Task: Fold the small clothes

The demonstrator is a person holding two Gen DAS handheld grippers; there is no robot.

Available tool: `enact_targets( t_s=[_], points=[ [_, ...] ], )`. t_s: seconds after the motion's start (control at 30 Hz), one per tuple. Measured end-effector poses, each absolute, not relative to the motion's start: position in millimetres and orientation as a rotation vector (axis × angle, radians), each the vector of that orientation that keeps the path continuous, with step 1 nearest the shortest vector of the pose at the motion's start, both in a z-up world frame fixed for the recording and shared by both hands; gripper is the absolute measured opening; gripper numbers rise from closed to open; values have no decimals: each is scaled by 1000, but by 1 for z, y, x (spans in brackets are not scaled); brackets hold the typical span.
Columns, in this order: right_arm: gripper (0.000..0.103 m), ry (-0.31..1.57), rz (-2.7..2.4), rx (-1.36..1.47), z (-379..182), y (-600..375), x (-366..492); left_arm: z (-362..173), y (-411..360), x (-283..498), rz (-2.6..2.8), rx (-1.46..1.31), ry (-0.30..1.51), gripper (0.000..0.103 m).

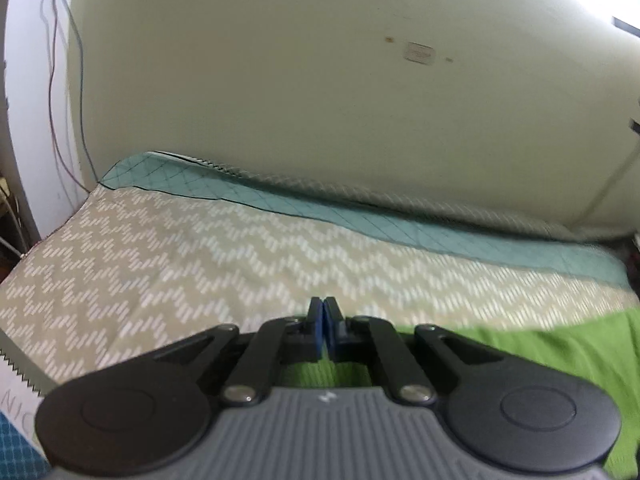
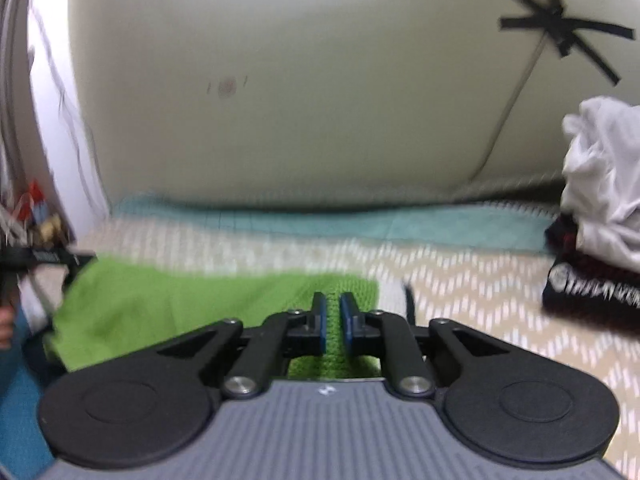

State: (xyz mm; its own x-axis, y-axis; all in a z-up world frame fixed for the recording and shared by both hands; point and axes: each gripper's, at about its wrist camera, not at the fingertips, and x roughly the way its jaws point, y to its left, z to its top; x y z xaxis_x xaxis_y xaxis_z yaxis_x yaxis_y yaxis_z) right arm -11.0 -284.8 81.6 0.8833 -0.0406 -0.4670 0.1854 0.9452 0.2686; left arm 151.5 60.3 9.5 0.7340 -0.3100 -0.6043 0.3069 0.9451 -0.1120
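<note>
A bright green garment (image 2: 160,300) lies spread on a beige zigzag bed cover (image 2: 460,292). In the right wrist view my right gripper (image 2: 333,320) sits at the garment's right edge. Its blue pads are nearly together, with a strip of green ribbed cloth pinched between them. In the left wrist view the green garment (image 1: 540,344) lies under and to the right of my left gripper (image 1: 324,320). That gripper's pads touch each other, and no cloth shows between the tips, which stand over the bed cover (image 1: 160,264). Both views are blurred.
A pile of clothes, white (image 2: 604,184) on black (image 2: 588,288), sits at the bed's right end. A teal quilted blanket (image 1: 360,212) runs along the pale wall (image 1: 320,80). Wires (image 1: 68,80) hang at the left. A hand (image 2: 5,328) shows at the left edge.
</note>
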Motion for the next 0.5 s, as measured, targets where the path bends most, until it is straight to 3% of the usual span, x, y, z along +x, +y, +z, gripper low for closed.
enact_targets(
  t_s=[0.17, 0.2, 0.23, 0.27, 0.3, 0.33, 0.43, 0.47, 0.5],
  points=[
    [17, 604, -74, 261, 57, -279, 0, 6, 69, 141, -350, 19, 691, 7],
    [25, 590, -76, 243, 59, -279, -4, 9, 77, 134, -351, -4, 676, 7],
    [38, 571, -73, 234, 64, -280, -8, 13, 86, 130, -351, -31, 665, 8],
    [63, 528, -72, 238, 71, -281, -14, 20, 97, 123, -354, -66, 651, 15],
    [62, 494, -62, 236, 78, -284, -17, 26, 105, 118, -358, -92, 637, 23],
    [62, 481, -48, 230, 84, -283, -18, 32, 110, 117, -362, -106, 625, 26],
    [57, 473, 1, 207, 96, -277, -10, 46, 101, 101, -432, -60, 592, 23],
    [52, 480, 17, 206, 97, -273, -6, 49, 94, 95, -471, -38, 582, 17],
    [43, 490, 37, 205, 96, -269, -2, 49, 86, 88, -530, -22, 580, 3]
  ],
)
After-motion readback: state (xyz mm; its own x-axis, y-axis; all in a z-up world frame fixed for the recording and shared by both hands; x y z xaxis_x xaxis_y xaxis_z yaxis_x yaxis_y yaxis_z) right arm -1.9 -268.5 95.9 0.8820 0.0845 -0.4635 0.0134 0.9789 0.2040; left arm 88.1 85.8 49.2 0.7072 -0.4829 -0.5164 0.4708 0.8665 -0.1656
